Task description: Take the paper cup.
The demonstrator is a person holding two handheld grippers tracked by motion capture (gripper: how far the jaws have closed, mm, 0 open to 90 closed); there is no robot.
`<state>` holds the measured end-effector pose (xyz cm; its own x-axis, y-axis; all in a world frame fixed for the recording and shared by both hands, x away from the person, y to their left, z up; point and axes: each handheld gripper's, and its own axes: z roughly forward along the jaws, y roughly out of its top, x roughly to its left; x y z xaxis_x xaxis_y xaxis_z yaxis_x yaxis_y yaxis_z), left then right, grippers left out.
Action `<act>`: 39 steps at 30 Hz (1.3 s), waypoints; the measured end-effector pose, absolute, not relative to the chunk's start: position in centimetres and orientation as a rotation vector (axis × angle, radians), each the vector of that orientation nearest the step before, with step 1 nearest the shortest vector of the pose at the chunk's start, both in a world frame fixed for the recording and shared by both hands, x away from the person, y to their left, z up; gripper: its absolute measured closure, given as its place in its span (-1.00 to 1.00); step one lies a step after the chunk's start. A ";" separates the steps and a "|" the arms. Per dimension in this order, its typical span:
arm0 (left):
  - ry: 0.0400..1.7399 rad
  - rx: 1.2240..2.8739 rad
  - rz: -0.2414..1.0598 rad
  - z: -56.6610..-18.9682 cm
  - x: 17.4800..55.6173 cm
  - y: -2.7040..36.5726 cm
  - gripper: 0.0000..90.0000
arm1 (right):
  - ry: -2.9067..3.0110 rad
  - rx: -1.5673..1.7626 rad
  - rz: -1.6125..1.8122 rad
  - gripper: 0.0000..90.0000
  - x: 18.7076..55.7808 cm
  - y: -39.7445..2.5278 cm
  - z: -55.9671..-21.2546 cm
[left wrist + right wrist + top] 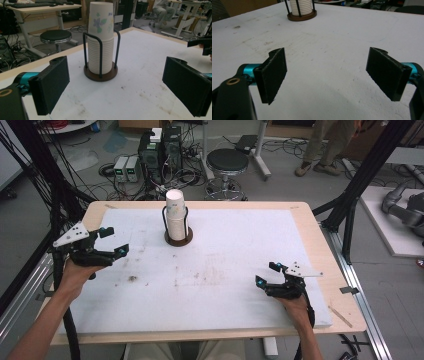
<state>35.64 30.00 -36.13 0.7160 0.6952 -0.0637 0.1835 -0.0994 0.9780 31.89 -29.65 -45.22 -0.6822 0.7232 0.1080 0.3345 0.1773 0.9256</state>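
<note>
- The counter (225, 285) carries one thing toward its far middle: a cup stack (175, 212), upright in its wire holder (178, 239)
- The left gripper (111, 242), jaws wide apart and empty, is nearer; the stack stands dead ahead between them
- The right gripper (267, 274), jaws likewise spread and empty, sits well apart

No legible txt, labels or nos. anywhere
</note>
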 end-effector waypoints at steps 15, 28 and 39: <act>0.679 1.717 0.483 -31.9 40.8 28.4 -0.84 | 2.105 1.003 1.514 -0.62 31.9 -29.7 -45.2; 0.598 1.771 0.442 -27.8 45.7 26.5 -0.84 | 2.105 1.005 1.518 -0.62 32.0 -29.7 -45.2; 0.526 1.853 0.384 -25.9 48.8 24.7 -0.84 | 2.114 1.002 1.513 -0.62 32.1 -29.7 -45.2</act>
<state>48.79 24.75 -25.94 0.8477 0.5304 0.0081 0.1691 -0.2845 0.9436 32.05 -29.71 -45.23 -0.6870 0.7177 0.1141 0.3394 0.1781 0.9236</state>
